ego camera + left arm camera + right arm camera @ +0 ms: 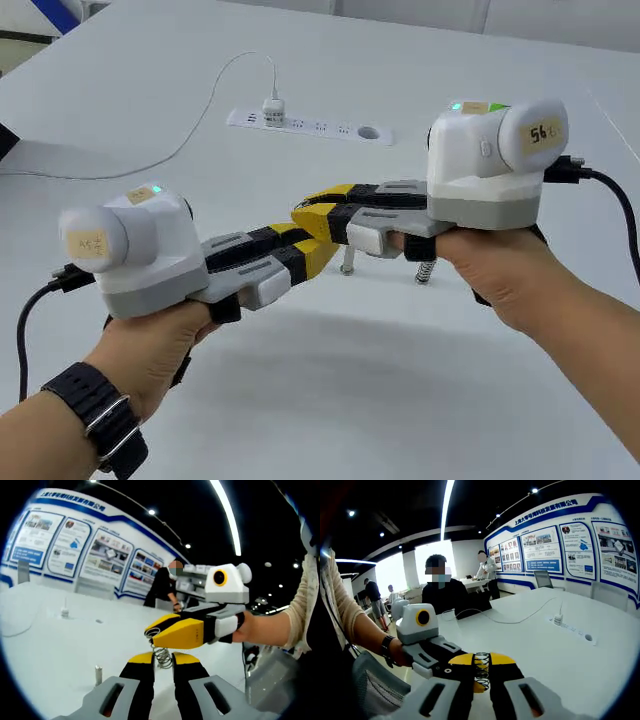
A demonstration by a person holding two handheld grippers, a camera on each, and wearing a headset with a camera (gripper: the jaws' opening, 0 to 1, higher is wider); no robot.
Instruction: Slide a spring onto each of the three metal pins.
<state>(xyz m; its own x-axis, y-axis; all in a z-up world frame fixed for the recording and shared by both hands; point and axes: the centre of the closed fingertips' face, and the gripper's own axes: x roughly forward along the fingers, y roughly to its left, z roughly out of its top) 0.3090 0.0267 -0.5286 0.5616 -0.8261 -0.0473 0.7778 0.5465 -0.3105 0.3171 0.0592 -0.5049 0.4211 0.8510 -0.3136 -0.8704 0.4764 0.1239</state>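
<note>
Left hand-held gripper (pixel 163 656), right hand-held gripper (pixel 481 659) clamp same spring (pixel 481 674); pin (pixel 347 263) top hidden behind jaws.

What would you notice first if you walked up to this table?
Two yellow-and-black grippers meet nose to nose above the middle of the white table. The left gripper and the right gripper both seem to pinch one small spring between them. Just behind them a bare metal pin stands on the table, and to its right a second pin seems to wear a spring already.
</note>
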